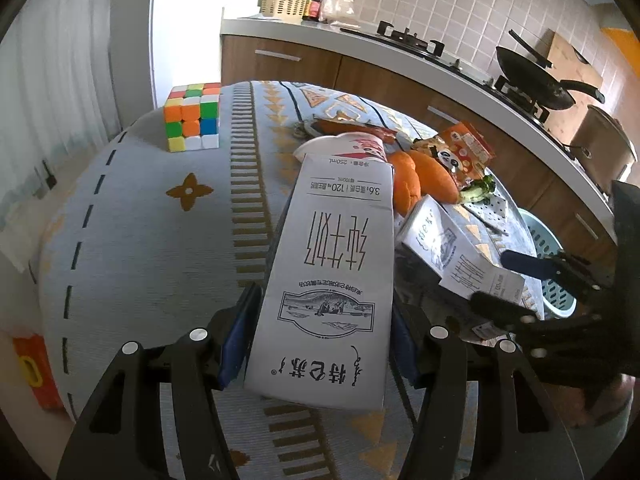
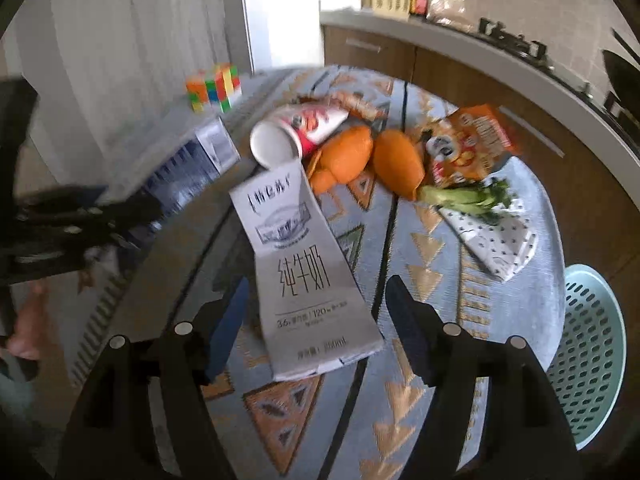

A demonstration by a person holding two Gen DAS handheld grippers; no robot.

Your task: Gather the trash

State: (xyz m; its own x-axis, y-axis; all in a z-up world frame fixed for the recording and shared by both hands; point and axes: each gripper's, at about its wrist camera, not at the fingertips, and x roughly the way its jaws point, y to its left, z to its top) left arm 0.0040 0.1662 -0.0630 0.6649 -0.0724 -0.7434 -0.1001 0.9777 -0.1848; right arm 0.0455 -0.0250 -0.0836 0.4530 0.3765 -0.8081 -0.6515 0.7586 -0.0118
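Observation:
My left gripper (image 1: 320,344) is shut on a white milk carton (image 1: 332,272) and holds it above the round table's patterned cloth (image 1: 140,220). A second white milk carton (image 2: 304,264) lies flat on the cloth between the fingers of my open right gripper (image 2: 320,320); the pads do not touch it. That carton also shows in the left wrist view (image 1: 448,248), with my right gripper (image 1: 508,280) around it. The held carton shows in the right wrist view (image 2: 180,160). Behind lie a tipped paper cup (image 2: 296,132), orange peels (image 2: 376,160), a snack wrapper (image 2: 468,144), a vegetable scrap (image 2: 468,198) and a dotted napkin (image 2: 496,236).
A Rubik's cube (image 1: 192,118) stands at the table's far left. A teal perforated basket (image 2: 588,344) sits low beside the table's right edge. A kitchen counter (image 1: 400,56) with a stove, pan and pot runs behind.

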